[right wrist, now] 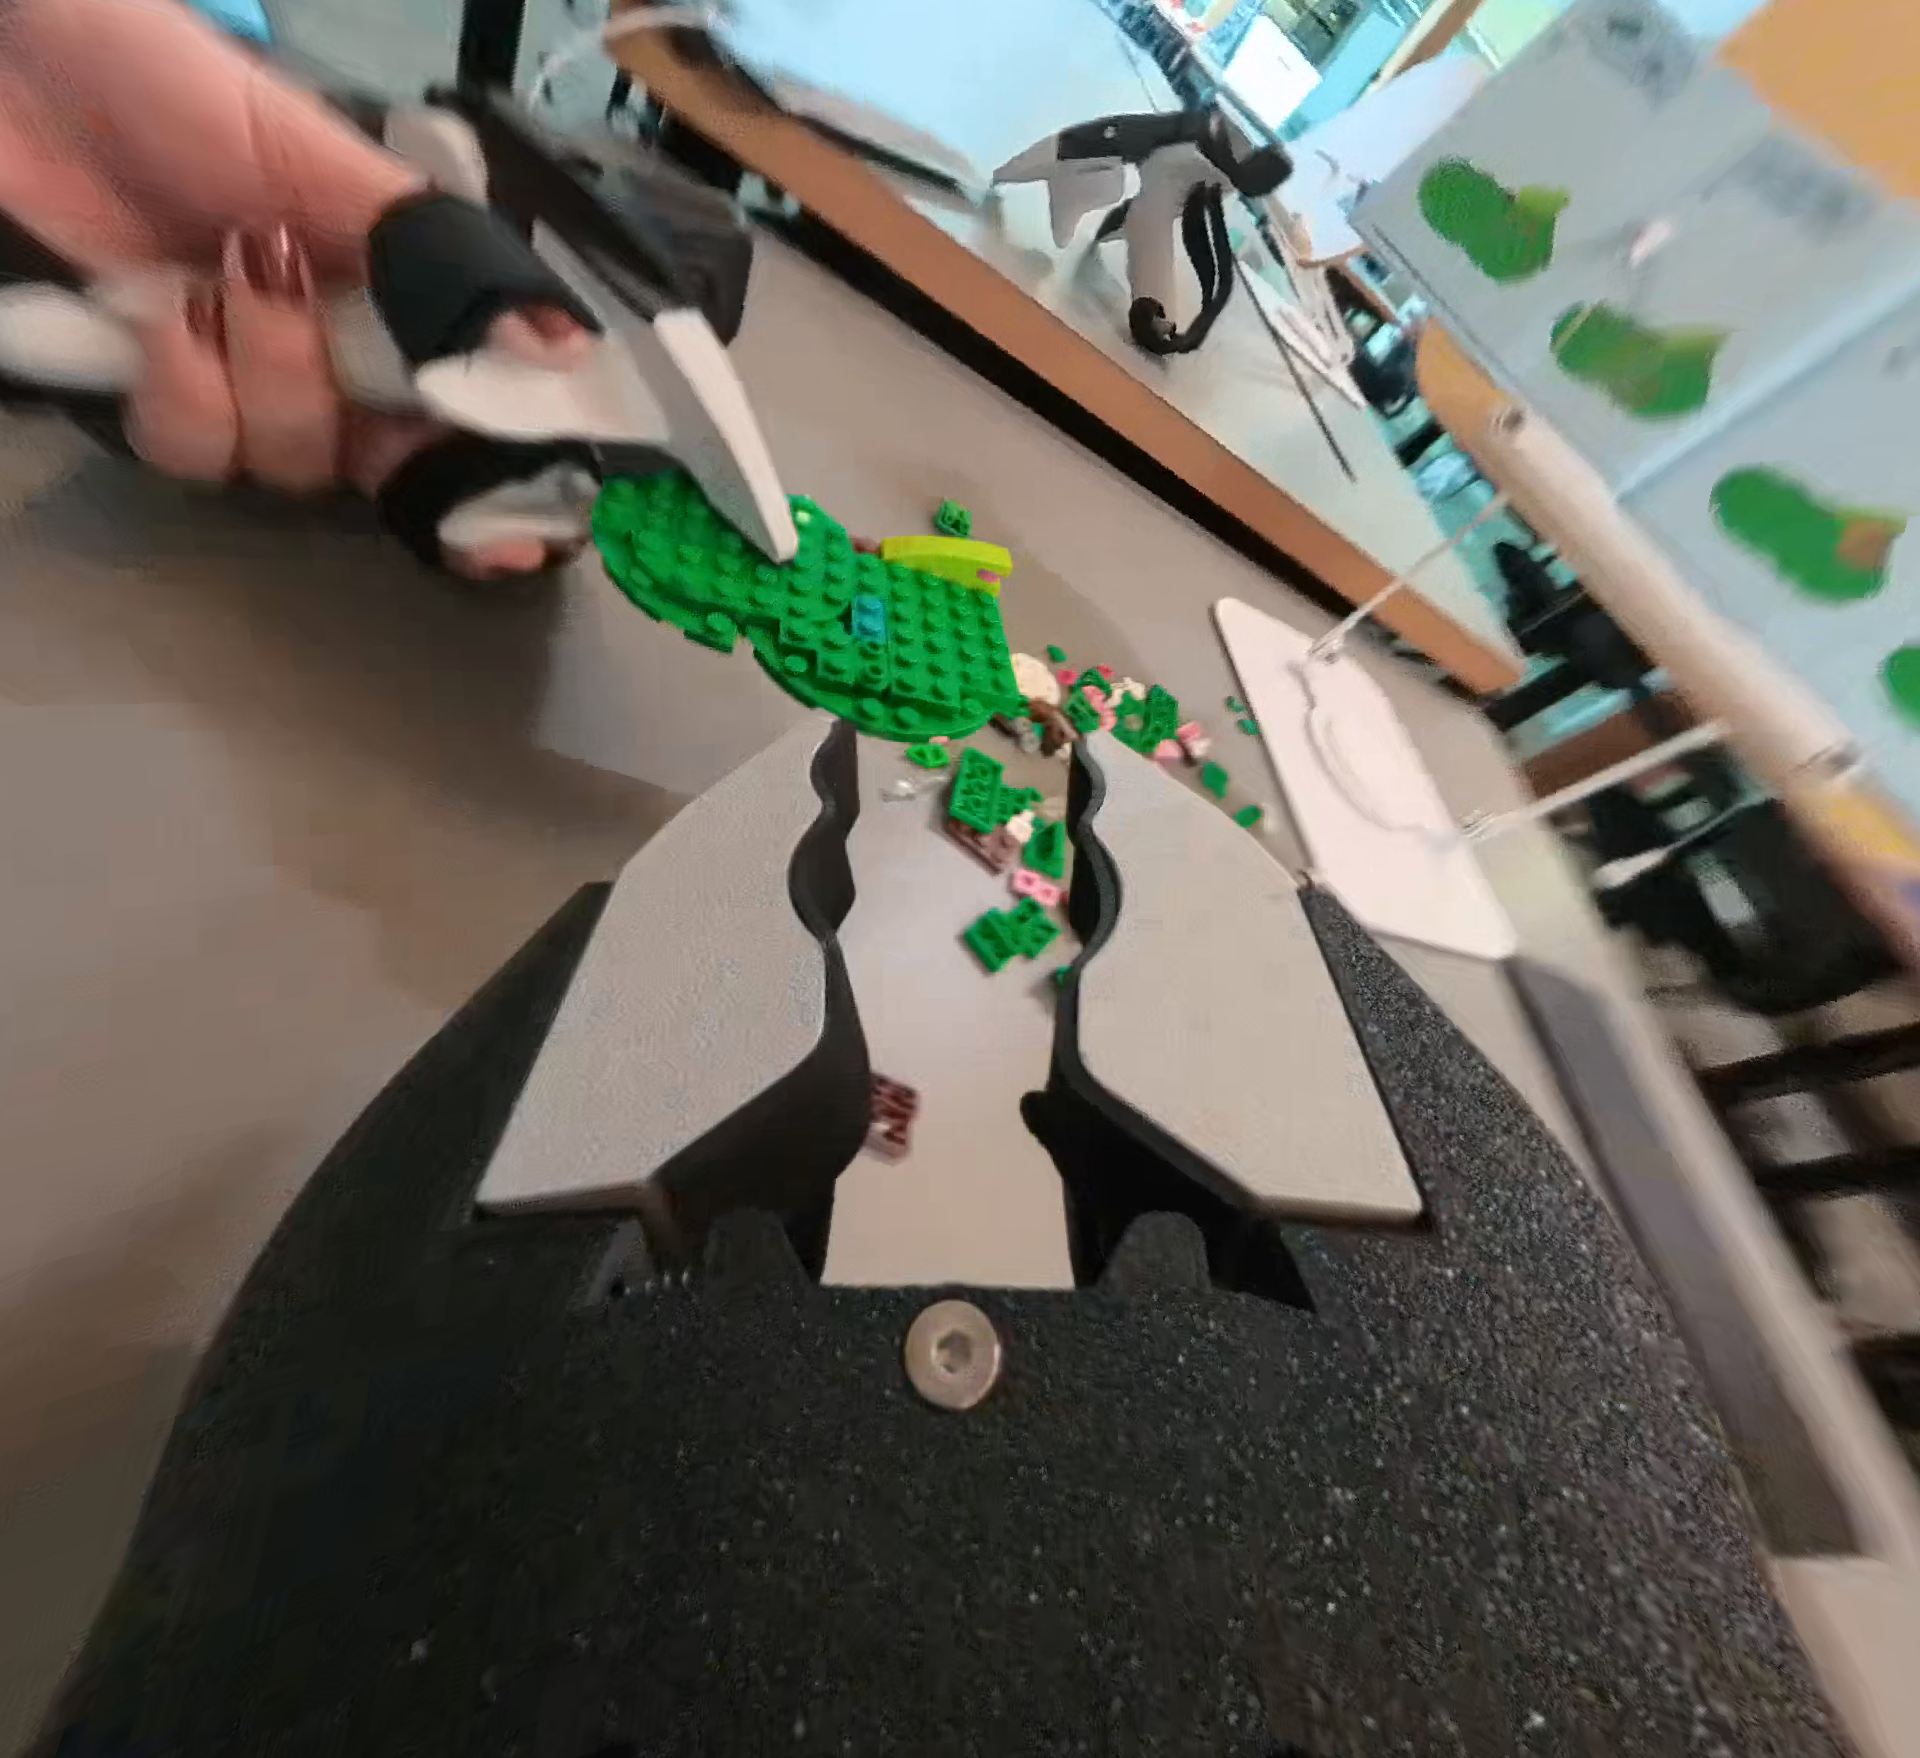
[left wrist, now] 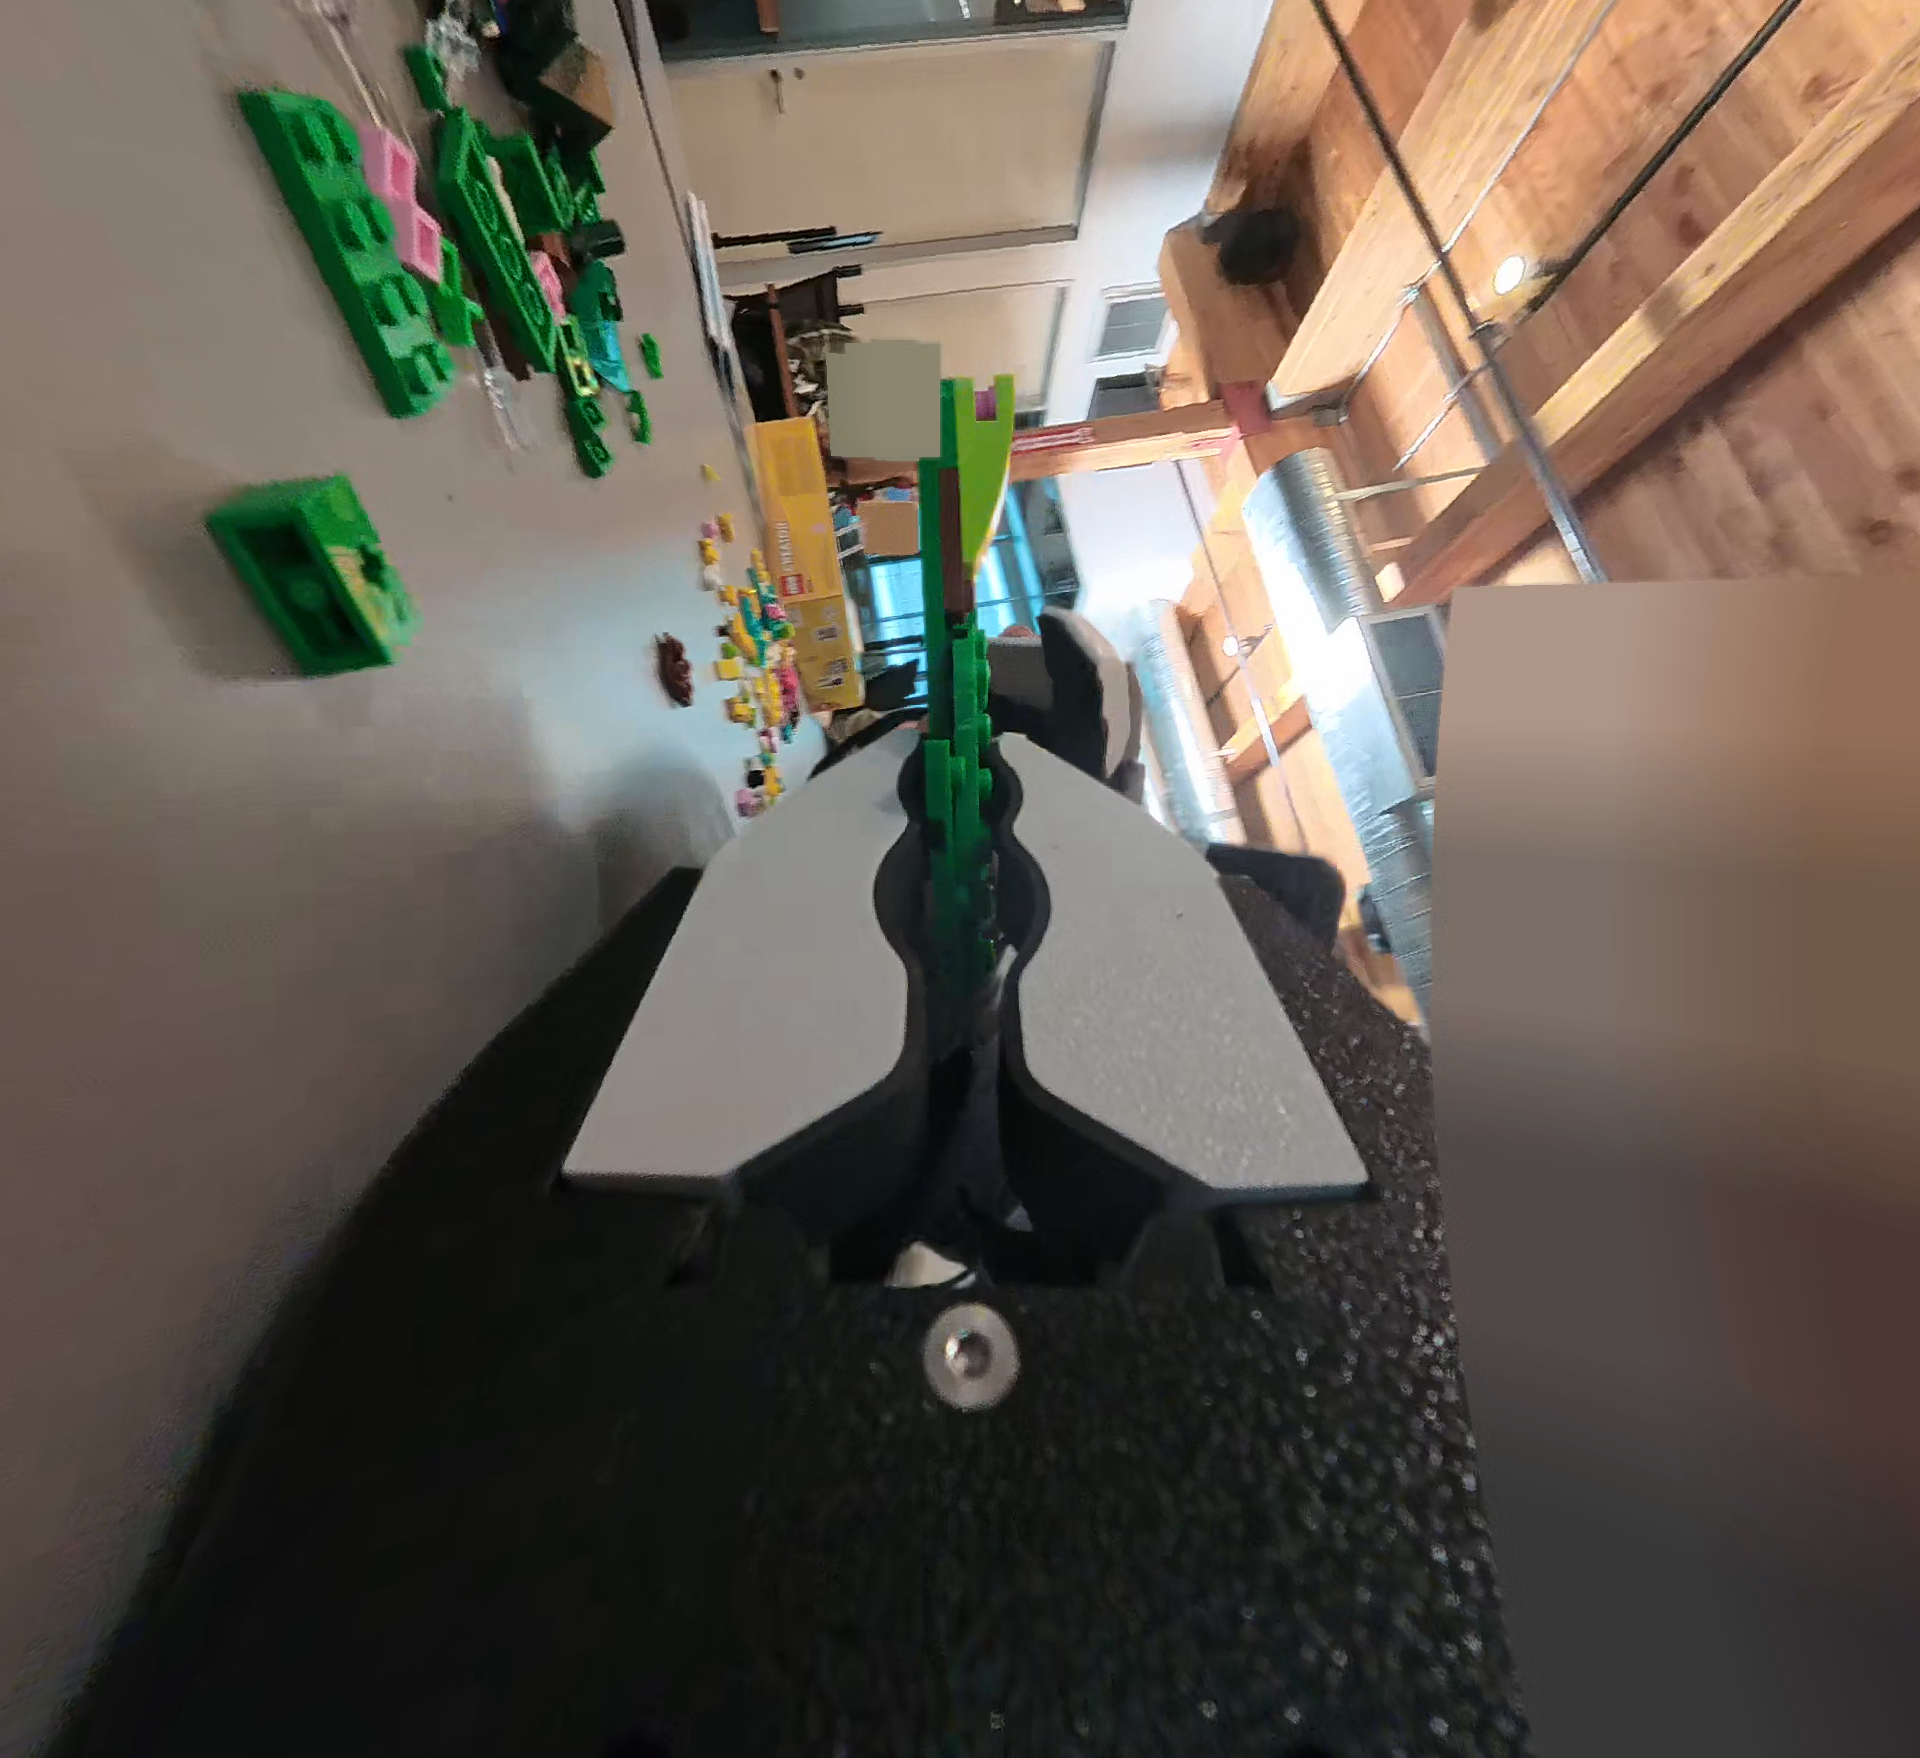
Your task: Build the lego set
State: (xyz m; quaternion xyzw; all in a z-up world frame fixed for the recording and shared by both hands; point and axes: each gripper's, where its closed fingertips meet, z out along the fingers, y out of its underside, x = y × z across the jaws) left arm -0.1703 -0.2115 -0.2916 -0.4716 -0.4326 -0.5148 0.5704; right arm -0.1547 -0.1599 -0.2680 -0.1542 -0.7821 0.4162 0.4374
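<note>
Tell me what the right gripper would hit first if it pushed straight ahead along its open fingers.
Probably the near edge of the green lego base held up by the left gripper. The right gripper is open and points at it, with loose pieces on the table below. Depth is unclear.

I see a grey table [right wrist: 312,773] carrying scattered green, pink and brown lego pieces [right wrist: 1013,929], a white flat stand base [right wrist: 1371,804], and a yellow lego box [left wrist: 805,565] at its far edge.
</note>
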